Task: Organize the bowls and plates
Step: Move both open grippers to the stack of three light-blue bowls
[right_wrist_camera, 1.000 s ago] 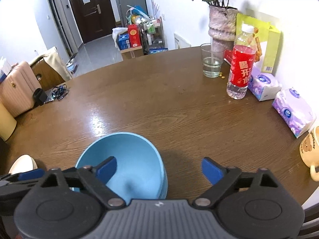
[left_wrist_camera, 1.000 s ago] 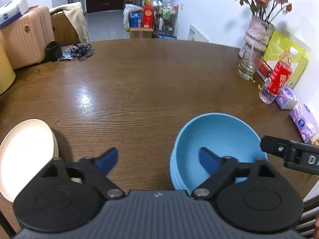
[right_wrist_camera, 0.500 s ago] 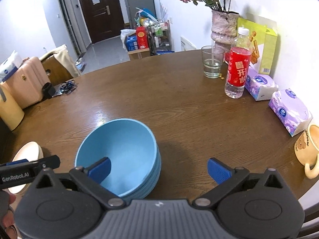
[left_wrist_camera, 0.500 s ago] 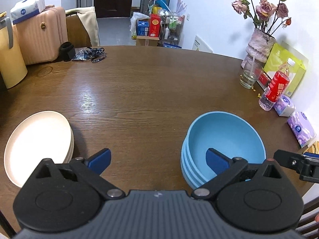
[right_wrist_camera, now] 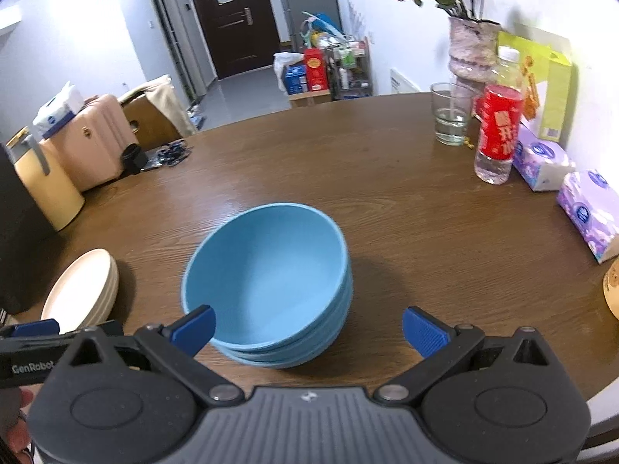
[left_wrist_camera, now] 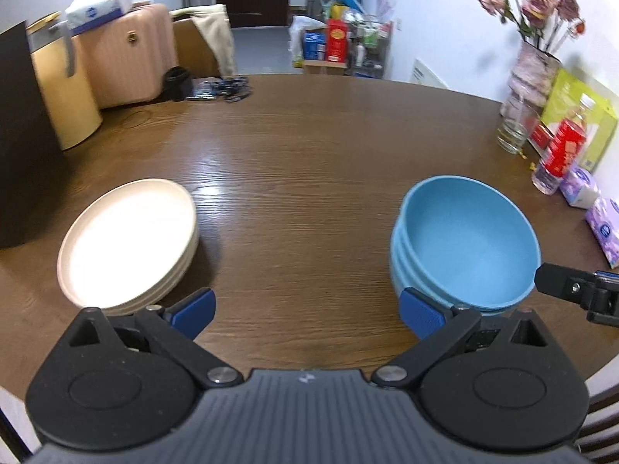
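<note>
Bowls (left_wrist_camera: 464, 243) are stacked on table (left_wrist_camera: 309, 147) at right, plates (left_wrist_camera: 127, 239) stacked at left, well apart. L gripper (left_wrist_camera: 307, 311) is released, nothing btw its jaws. R gripper (right_wrist_camera: 307, 328) also released, empty, just before the bowls.

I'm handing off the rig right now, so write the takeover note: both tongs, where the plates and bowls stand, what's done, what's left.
Left tongs: open, empty, above bare table between the stacks.
Right tongs: open, empty, just short of the bowls.
Cream plates: one stack, left side.
Blue bowls: nested stack, right of the plates, apart from them.
Done: plates and bowls each stacked by kind.
Left: apparently nothing loose; check stacks sit square.
</note>
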`<state>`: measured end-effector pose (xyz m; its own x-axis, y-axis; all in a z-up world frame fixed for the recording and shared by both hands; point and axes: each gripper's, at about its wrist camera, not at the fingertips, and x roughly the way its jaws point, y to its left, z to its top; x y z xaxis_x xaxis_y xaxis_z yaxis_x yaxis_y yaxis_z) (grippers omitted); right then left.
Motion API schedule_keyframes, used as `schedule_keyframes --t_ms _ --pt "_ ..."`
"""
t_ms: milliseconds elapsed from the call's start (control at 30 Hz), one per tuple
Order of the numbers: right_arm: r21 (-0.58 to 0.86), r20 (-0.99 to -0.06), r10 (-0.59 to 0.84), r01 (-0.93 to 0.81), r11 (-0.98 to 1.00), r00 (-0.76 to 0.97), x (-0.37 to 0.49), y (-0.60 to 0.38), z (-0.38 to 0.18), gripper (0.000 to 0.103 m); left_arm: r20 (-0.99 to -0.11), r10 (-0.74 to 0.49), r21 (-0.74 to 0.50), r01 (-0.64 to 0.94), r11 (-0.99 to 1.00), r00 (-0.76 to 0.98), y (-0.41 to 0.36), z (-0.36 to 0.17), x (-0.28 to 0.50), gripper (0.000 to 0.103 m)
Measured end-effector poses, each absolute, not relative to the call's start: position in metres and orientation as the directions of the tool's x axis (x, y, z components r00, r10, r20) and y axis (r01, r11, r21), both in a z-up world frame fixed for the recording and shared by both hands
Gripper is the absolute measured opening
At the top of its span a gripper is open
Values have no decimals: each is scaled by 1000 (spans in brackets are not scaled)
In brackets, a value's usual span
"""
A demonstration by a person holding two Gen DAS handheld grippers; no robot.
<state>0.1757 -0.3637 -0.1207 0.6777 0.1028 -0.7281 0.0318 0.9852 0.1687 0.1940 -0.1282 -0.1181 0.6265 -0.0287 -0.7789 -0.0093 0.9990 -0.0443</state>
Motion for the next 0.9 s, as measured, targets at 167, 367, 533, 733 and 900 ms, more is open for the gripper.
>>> schedule_keyframes --t_ms 167,367,533,733,900 --pt "144 -719 102 4 990 687 172 -345 -114 103 -765 -19 -58 -39 998 644 -109 -114 185 103" --pt "120 -714 81 7 993 696 164 -316 -106 103 -760 -16 -72 -60 996 649 -75 -108 173 103" --pt "116 -709 75 11 993 701 151 -288 -99 103 -749 -13 -83 -74 994 663 -43 -100 159 103" --pt "120 -709 46 56 991 704 133 -267 -97 103 -744 -38 -92 -46 995 667 -20 -99 147 103" --pt "142 -716 37 93 986 697 119 -258 -102 103 -742 -63 -83 1 997 668 -8 -100 141 103"
